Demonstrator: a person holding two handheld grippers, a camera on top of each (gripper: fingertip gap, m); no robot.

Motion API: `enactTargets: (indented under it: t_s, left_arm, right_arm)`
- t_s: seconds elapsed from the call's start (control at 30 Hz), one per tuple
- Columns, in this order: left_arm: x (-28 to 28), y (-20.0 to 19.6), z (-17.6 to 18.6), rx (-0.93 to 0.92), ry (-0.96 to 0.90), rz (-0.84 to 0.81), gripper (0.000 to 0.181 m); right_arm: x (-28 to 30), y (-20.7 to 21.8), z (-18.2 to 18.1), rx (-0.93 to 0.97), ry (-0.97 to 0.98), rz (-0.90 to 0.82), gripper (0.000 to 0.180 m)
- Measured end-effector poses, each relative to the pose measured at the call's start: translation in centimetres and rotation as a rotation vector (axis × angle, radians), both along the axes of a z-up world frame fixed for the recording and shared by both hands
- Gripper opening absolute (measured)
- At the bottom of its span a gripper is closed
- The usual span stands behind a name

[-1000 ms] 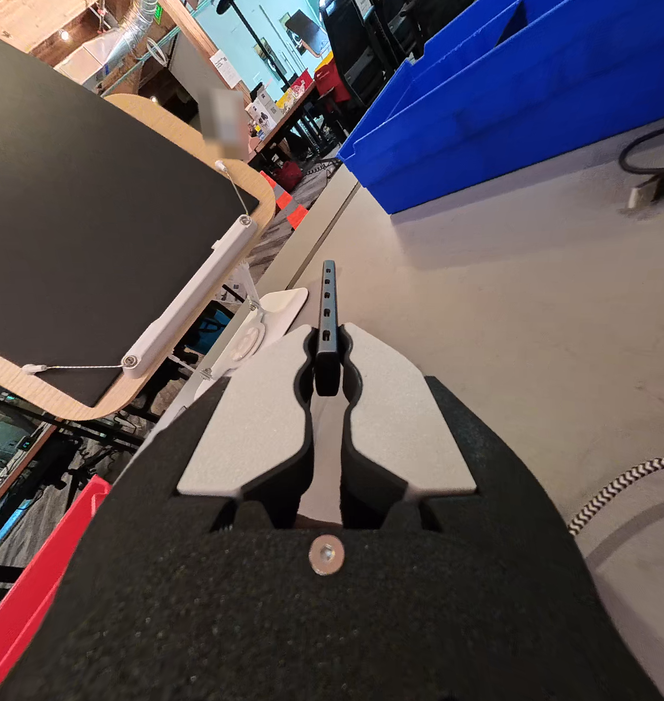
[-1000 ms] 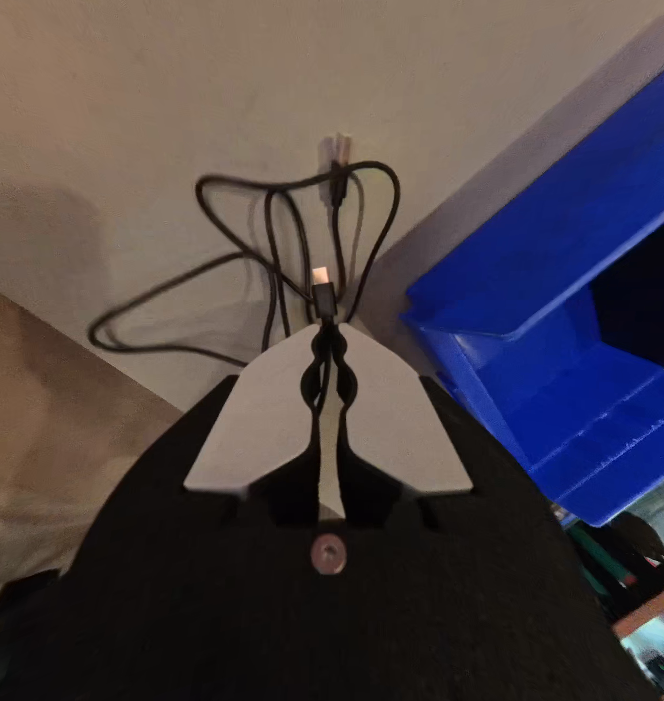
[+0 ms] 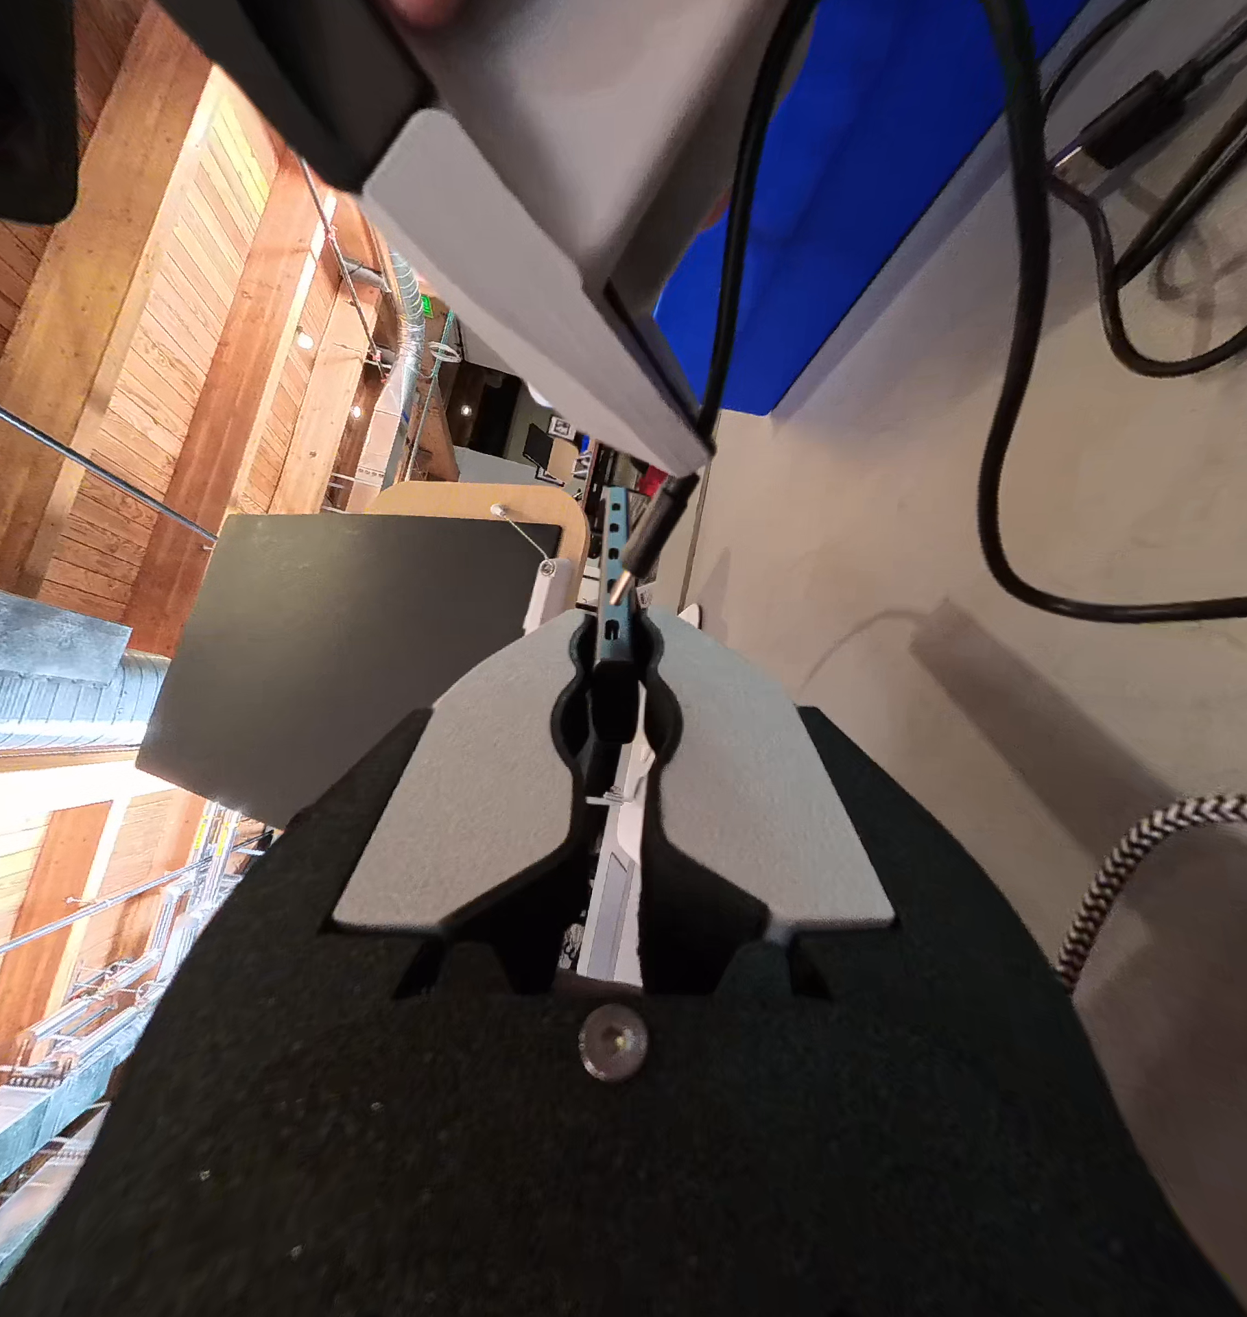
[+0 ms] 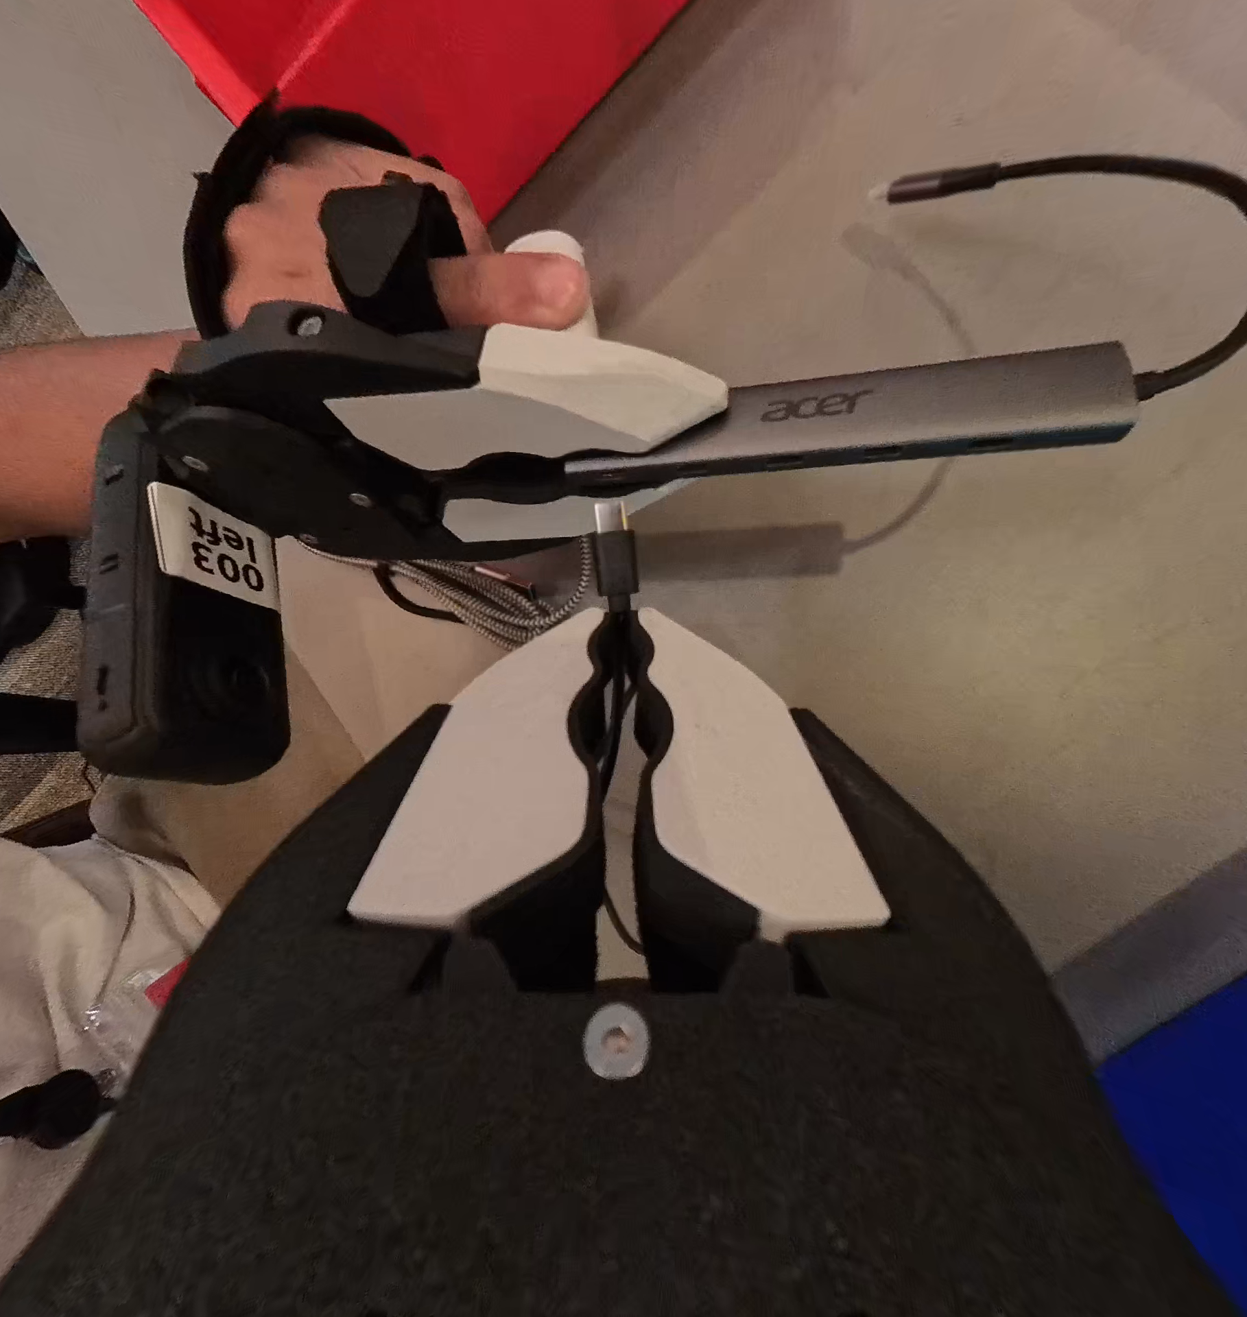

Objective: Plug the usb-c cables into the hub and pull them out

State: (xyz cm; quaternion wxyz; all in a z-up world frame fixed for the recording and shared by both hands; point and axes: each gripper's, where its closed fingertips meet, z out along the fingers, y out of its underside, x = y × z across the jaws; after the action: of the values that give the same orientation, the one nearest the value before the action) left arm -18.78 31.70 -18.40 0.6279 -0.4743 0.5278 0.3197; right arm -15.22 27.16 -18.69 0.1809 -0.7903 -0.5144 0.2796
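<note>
My left gripper (image 3: 615, 627) is shut on the end of a slim grey usb hub (image 3: 615, 563), seen edge-on with its row of ports. In the right wrist view the left gripper (image 4: 685, 449) holds the hub (image 4: 927, 406) level above the table, its own short cable (image 4: 1176, 214) curling up behind it. My right gripper (image 4: 617, 620) is shut on a black usb-c cable, and its plug (image 4: 613, 556) points up at the hub's port edge, the metal tip just short of a port. The right gripper (image 3: 688, 456) and plug (image 3: 649, 534) also show in the left wrist view.
A blue bin (image 3: 856, 178) stands at the back of the beige table (image 3: 891, 570). Loose black cables (image 3: 1105, 342) lie on it. A black-and-white braided cable (image 3: 1141, 855) runs at the right. Braided cables (image 4: 478, 598) lie under the hub. A red bin (image 4: 464, 85) is behind the hand. Across from one pair of fingers to the other is roughly 6 cm.
The left gripper has lifted and tilted the hub up off the table. The right gripper has carried the plug from over the cable pile to the hub's port edge.
</note>
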Motion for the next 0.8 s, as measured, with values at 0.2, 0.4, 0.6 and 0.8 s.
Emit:
enactTargets:
  t_s: [0.2, 0.4, 0.6, 0.8]
  left_arm:
    - [0.40, -0.04, -0.41, 0.004, 0.032, 0.001, 0.010]
    - [0.31, -0.02, -0.49, 0.010, 0.047, 0.005, 0.010]
    - [0.03, 0.13, -0.64, 0.040, 0.101, 0.034, 0.009]
    - [0.06, 0.18, -0.84, 0.044, 0.122, 0.046, 0.009]
  right_arm:
    - [-0.26, -0.04, -0.54, 0.004, -0.018, 0.009, 0.001]
    - [-0.31, 0.16, -0.72, 0.006, -0.026, 0.006, 0.001]
    - [-0.41, 0.36, -0.63, 0.007, -0.036, 0.005, 0.001]
    - [-0.28, 0.40, -0.89, -0.005, -0.057, 0.001, 0.002]
